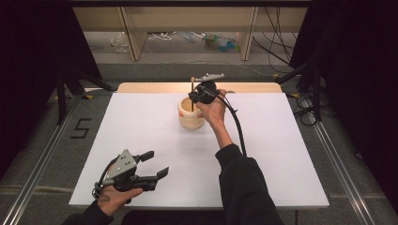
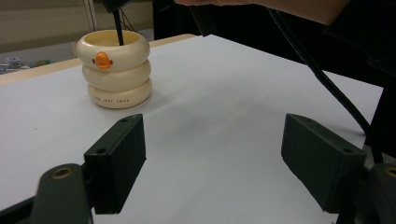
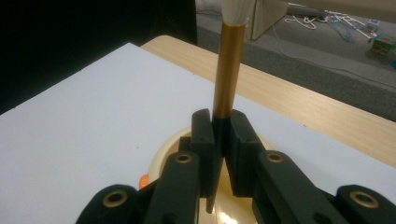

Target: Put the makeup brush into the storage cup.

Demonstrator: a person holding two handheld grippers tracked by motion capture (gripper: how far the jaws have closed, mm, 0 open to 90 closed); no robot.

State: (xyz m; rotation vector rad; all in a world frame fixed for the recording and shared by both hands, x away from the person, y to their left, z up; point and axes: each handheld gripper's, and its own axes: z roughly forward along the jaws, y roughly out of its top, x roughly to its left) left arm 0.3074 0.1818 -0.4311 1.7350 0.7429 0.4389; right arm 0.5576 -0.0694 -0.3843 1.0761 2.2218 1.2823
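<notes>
A cream ringed holder (image 1: pixel 191 114) (image 2: pixel 114 70) with an orange duck mark stands at the table's far middle. My right gripper (image 1: pixel 194 97) (image 3: pixel 219 128) hovers over its mouth, shut on a brush (image 3: pixel 228 70) with a black handle, gold ferrule and pale bristles. The brush stands upright, bristles up, its black handle end reaching down into the holder (image 3: pixel 161 161). My left gripper (image 1: pixel 155 164) (image 2: pixel 212 163) rests low near the table's front left, open, with nothing between its jaws.
A white sheet (image 1: pixel 141 131) covers the table, with a bare wooden strip (image 1: pixel 155 87) along the far edge. The right gripper's black cable (image 1: pixel 237 124) trails back along the forearm. Shelving legs and loose cables lie on the floor beyond.
</notes>
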